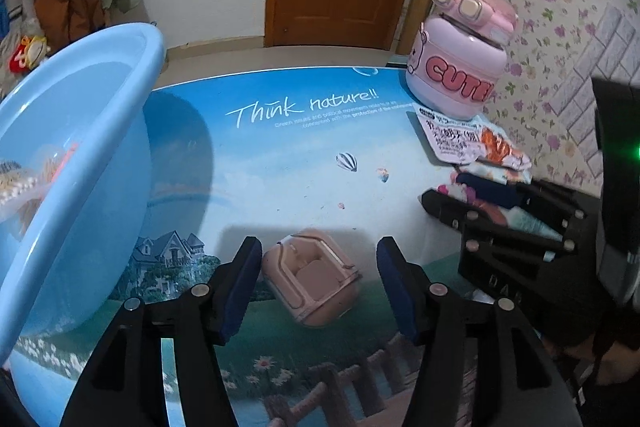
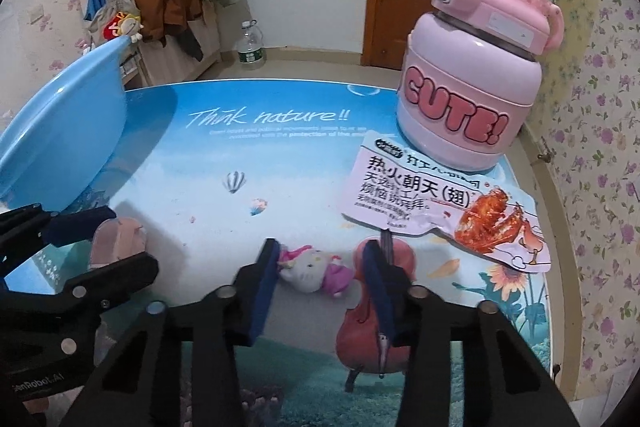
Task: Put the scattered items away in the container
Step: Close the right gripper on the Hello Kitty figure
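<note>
In the left wrist view my left gripper (image 1: 318, 283) is open, its jaws on either side of a small pink case (image 1: 314, 279) lying on the table. The blue basin (image 1: 80, 163) stands at the left with a snack bag inside (image 1: 24, 183). In the right wrist view my right gripper (image 2: 320, 279) is open around a small Hello Kitty plush (image 2: 312, 267) on the table. A snack packet (image 2: 440, 203) lies just beyond it, and a pink "CUTE!" bottle (image 2: 468, 75) stands behind. The left gripper (image 2: 100, 243) shows at the left over the pink case (image 2: 116, 239).
The table (image 1: 280, 155) has a printed nature-scene cover and sits against a floral wall at the right. The right gripper (image 1: 508, 227) shows at the right of the left wrist view. A door and hanging clothes are behind the table.
</note>
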